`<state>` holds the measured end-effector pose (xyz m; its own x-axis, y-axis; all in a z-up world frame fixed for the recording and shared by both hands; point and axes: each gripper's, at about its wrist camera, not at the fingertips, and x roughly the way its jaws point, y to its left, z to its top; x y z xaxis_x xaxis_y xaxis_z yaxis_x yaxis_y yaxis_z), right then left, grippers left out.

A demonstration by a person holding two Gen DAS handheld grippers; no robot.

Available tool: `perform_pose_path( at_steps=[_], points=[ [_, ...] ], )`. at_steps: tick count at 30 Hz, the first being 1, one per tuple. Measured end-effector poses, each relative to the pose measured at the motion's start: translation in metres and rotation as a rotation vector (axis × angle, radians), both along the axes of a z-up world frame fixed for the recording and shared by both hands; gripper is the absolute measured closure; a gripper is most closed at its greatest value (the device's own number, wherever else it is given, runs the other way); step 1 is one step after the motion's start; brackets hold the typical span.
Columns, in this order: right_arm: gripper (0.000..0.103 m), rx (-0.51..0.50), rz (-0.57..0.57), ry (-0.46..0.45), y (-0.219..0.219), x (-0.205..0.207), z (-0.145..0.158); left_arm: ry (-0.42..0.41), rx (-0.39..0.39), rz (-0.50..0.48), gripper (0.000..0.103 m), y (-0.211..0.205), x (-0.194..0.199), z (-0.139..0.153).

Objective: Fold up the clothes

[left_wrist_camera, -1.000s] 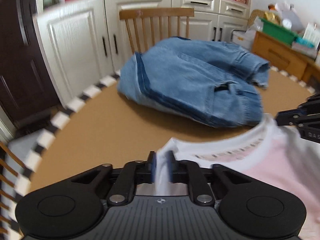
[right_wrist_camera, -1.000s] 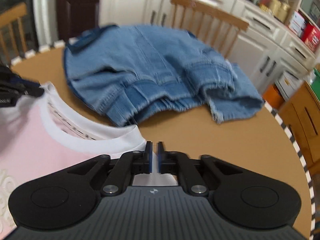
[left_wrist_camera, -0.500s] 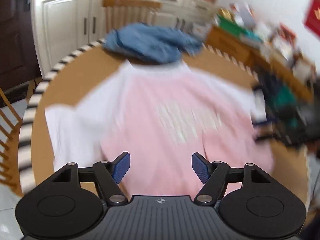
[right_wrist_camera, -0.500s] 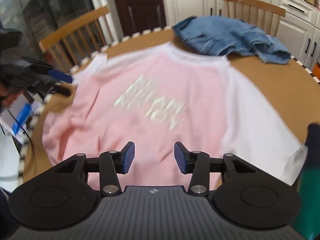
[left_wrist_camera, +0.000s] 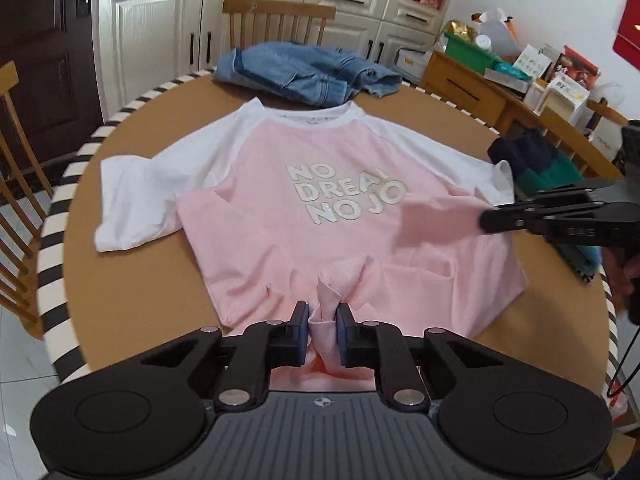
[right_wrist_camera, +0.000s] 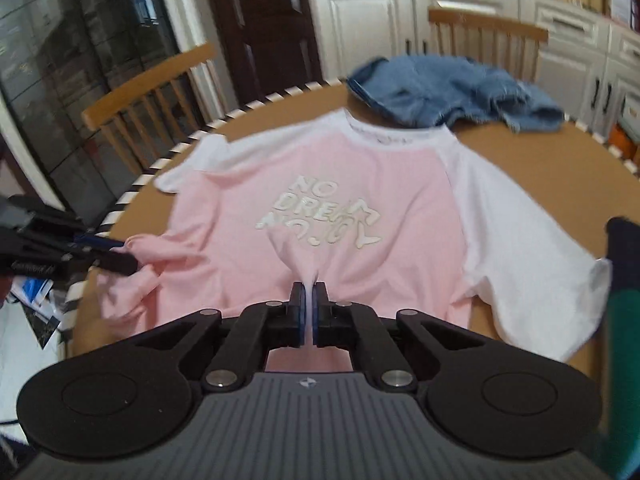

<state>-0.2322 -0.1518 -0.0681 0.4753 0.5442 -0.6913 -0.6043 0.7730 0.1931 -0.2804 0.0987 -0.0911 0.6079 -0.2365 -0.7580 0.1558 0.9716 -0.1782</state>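
Observation:
A pink T-shirt (left_wrist_camera: 280, 200) with white sleeves and white lettering lies face up on the round brown table (left_wrist_camera: 132, 280), collar at the far side. My left gripper (left_wrist_camera: 323, 312) sits at the near hem, its jaws closing on a bunched fold of pink cloth that the pads squeeze. In the right wrist view the T-shirt (right_wrist_camera: 360, 168) rises in a thin ridge into my right gripper (right_wrist_camera: 308, 292), which is shut on it. Each gripper shows in the other's view: the right gripper (left_wrist_camera: 486, 220) at the shirt's right side, the left gripper (right_wrist_camera: 128, 256) at its left hem corner.
Crumpled blue denim (left_wrist_camera: 304, 68) lies beyond the collar at the table's far edge. A folded dark blue and green garment (left_wrist_camera: 536, 160) sits by the right sleeve. Wooden chairs (left_wrist_camera: 280, 12) ring the table; white cabinets and a cluttered sideboard (left_wrist_camera: 480, 92) stand behind.
Both grippers let go of the collar end near the denim, drew back toward the near side while open, and have now shut on the shirt's lower part, lifting pink folds.

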Motion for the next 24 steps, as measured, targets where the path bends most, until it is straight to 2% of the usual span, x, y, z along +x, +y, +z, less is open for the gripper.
perform_pose_path(
  at_steps=[4,7,12,14,16,17,18,19,22,24],
  points=[
    [0.1,-0.06,0.081,-0.009,-0.026,-0.053,0.011,0.05,-0.071,-0.032,0.087,-0.005,-0.034,0.012],
    [0.099,-0.088,0.082,0.06,-0.048,-0.084,0.001,0.114,-0.112,-0.088,0.086,-0.013,-0.06,0.012],
    [0.093,-0.23,-0.108,0.189,-0.075,-0.122,-0.034,0.291,-0.195,-0.139,0.076,-0.012,-0.094,-0.016],
    [0.093,-0.259,-0.197,0.21,-0.08,-0.135,-0.035,0.305,-0.186,-0.142,0.076,-0.004,-0.101,-0.02],
    [0.09,-0.239,-0.276,0.197,-0.079,-0.144,-0.026,0.306,-0.164,-0.143,0.073,0.006,-0.108,-0.022],
    [0.083,-0.229,-0.316,0.19,-0.079,-0.149,-0.022,0.298,-0.159,-0.137,0.064,0.012,-0.109,-0.022],
    [0.071,-0.219,-0.356,0.183,-0.078,-0.154,-0.017,0.284,-0.156,-0.126,0.06,0.017,-0.109,-0.021],
    [0.065,-0.198,-0.375,0.167,-0.073,-0.155,-0.013,0.272,-0.165,-0.114,0.058,0.021,-0.106,-0.02],
    [0.064,-0.18,-0.349,0.096,-0.047,-0.142,-0.008,0.271,-0.227,-0.085,0.053,0.022,-0.094,-0.019],
    [0.06,-0.191,-0.327,0.043,-0.032,-0.132,-0.011,0.274,-0.264,-0.081,0.049,0.015,-0.087,-0.023]
  ],
)
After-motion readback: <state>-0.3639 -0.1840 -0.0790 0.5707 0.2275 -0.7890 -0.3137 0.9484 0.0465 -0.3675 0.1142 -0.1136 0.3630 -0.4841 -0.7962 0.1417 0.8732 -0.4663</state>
